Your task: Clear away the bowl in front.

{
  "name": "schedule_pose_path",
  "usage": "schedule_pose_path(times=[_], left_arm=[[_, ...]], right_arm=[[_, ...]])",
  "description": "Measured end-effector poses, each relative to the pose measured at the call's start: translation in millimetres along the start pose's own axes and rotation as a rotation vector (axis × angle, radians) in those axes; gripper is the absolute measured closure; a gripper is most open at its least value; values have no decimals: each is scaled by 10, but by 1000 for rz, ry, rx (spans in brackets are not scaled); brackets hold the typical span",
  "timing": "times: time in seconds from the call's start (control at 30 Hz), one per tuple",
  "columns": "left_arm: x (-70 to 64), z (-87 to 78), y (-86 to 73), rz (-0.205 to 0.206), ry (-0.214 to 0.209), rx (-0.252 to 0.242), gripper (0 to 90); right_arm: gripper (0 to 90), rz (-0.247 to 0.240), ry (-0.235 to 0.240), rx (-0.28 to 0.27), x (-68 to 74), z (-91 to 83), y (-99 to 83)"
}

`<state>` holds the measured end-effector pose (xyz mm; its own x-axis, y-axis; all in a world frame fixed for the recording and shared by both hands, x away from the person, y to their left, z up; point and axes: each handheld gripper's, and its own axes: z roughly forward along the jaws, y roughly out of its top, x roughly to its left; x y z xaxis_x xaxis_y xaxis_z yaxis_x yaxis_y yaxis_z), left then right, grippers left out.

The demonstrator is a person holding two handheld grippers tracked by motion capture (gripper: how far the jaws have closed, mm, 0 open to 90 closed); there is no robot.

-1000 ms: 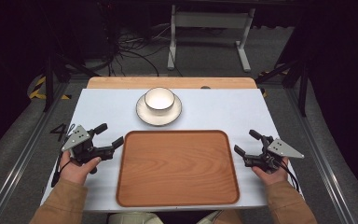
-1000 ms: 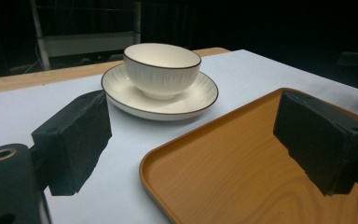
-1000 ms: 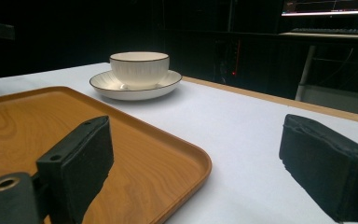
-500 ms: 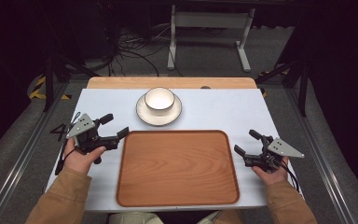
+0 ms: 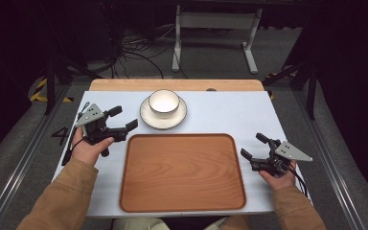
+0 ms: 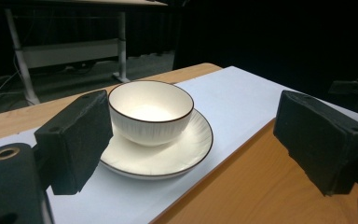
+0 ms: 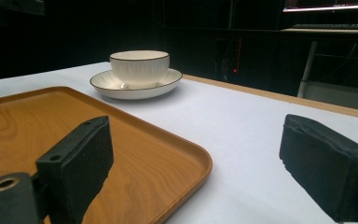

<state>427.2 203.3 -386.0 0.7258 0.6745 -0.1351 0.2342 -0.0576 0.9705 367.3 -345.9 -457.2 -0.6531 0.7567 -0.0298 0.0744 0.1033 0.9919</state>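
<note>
Overhead, both tools, left (image 5: pixel 123 118) and right (image 5: pixel 251 147), gape above the pale table (image 5: pixel 230 115); the dim room seems cluttered with cables.

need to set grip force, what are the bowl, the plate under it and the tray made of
Bowl and plate: likely glazed ceramic, glossy cream-white with dark rims and fine ribbing. Tray: looks like wood or a wood-look laminate, with visible grain and a smooth satin finish.

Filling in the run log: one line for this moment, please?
left gripper: open, near bowl on saucer | right gripper: open, beside tray | tray: bare
</note>
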Motion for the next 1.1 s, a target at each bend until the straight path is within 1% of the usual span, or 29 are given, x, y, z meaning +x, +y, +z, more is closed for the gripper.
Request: schedule_pose_path(times=[0.1,0.13,0.17,0.4,0.47,0.57,0.7,0.77,0.83,1.0,1.1], left_arm=[[15,66,33,-5,-4,1,122],[25,86,44,1,-7,-1,122],[28,106,52,-8,-8,0,122],[84,235,130,-4,-2,9,120],[108,283,148,0,7,22,119],[140,352,177,6,20,29,119],[184,446,228,-3,34,29,118],[200,477,250,-2,39,35,118],[217,515,273,-14,40,32,118],[261,593,325,-16,61,37,115],[292,641,345,-24,65,35,115]], right_arm=[[101,1,-1,1,1,-1,0],[101,1,-1,1,1,0,0],[101,0,-1,2,1,0,0],[101,-4,4,6,0,7,2],[101,-5,4,7,1,8,2],[101,-4,3,8,0,9,3],[101,-5,3,9,1,9,3],[101,-4,3,8,1,9,3],[101,-4,3,8,1,9,3],[101,-5,3,8,2,9,3],[101,-5,3,8,2,9,3]])
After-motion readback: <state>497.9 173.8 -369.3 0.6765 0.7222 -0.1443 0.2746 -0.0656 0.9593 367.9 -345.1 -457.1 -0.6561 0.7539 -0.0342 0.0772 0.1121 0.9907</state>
